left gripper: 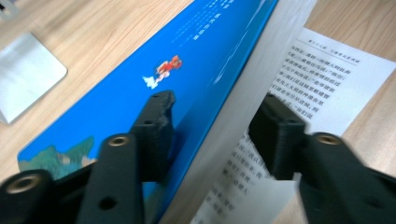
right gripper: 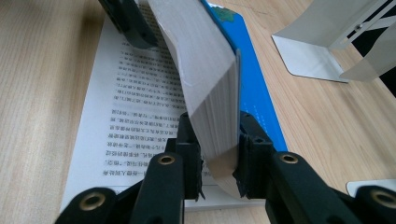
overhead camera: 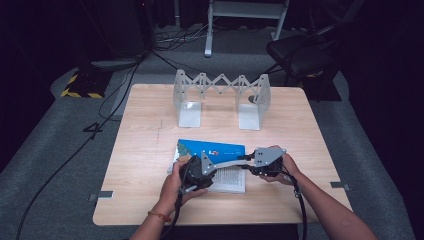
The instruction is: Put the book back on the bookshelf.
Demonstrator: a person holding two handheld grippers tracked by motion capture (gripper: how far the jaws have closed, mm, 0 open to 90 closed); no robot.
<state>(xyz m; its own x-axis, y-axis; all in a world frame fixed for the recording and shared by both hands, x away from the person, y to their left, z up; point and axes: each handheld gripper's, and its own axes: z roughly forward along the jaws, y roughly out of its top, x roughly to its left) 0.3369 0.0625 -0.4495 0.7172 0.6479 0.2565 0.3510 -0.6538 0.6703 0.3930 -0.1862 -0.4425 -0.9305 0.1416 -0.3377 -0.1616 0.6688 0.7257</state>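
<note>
Two grippers meet over a book [overhead camera: 212,150] that lies near the front edge of the desk [overhead camera: 145,150], about midway along it. The desk is pale wood-grain board, bare apart from the book and a folding metal book stand [overhead camera: 222,95] set close to the back edge, its two flat feet resting on the wood. Around the desk the floor is grey carpet, with black cables trailing across it on the left, a yellow-and-black striped base beyond them, a dark chair at the back right and a white frame's legs behind. The room beyond is dark.

The book has a blue cover, and one printed page lies flat on the wood. The right gripper [right gripper: 219,154] has its jaws pinched on the thick block of pages, holding it raised off that flat page. The left gripper [left gripper: 215,126] straddles the same block, one jaw against the blue cover, the other over the printed page; its jaws are spread and not clamping.
</note>
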